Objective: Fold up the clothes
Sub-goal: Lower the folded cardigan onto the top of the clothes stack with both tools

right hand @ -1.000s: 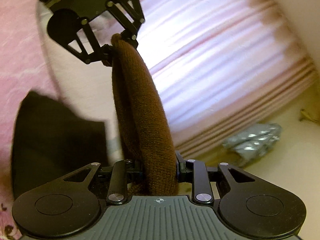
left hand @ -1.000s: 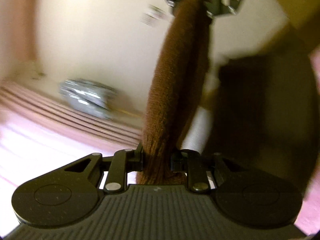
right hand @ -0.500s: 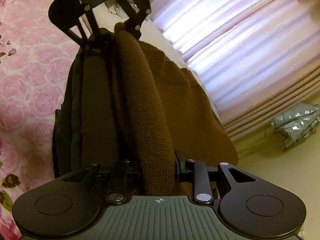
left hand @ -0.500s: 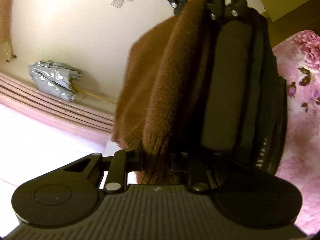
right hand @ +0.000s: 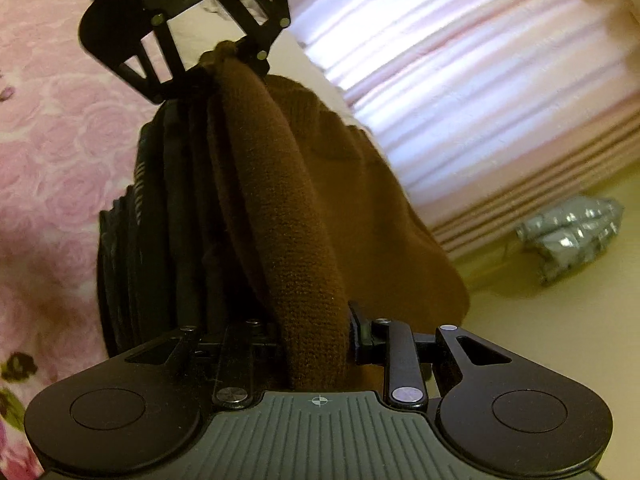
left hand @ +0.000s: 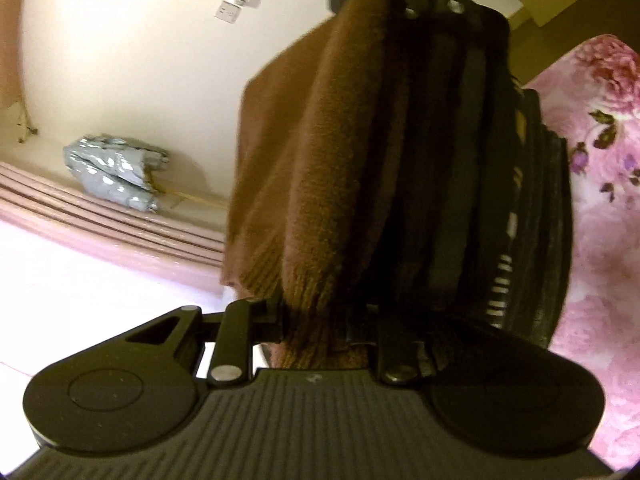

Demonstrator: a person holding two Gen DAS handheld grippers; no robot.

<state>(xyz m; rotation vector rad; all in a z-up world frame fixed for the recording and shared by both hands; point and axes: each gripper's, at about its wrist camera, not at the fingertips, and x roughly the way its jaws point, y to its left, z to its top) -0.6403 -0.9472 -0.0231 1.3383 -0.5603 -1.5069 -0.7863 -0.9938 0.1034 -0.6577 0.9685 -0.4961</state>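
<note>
No box, basket or other container shows in either view. The sweater (left hand: 320, 152) is brown knit, folded into a thick roll along its top edge, with a ribbed hem visible near the left gripper (left hand: 324, 316); one flap of it hangs out to the side toward the curtain (right hand: 480, 80). It is stretched between the two grippers, which face each other, and it lies against a stack (left hand: 500, 200) of dark folded clothes that rests on the pink rose-patterned bedspread (right hand: 52, 152); one layer in the stack shows black and white stripes. The left gripper has the hem end of the sweater between its jaws, which are opening slightly, with the knit still pressed between them. The right gripper (right hand: 316, 344) is clamped on the other end of the rolled sweater, its jaws held apart only by the thickness of the knit. A crumpled silver bag (right hand: 568, 232) lies on the pale floor beside the foot of the curtain, well apart from the clothes. A wall socket (left hand: 236, 4) shows in the left view.
</note>
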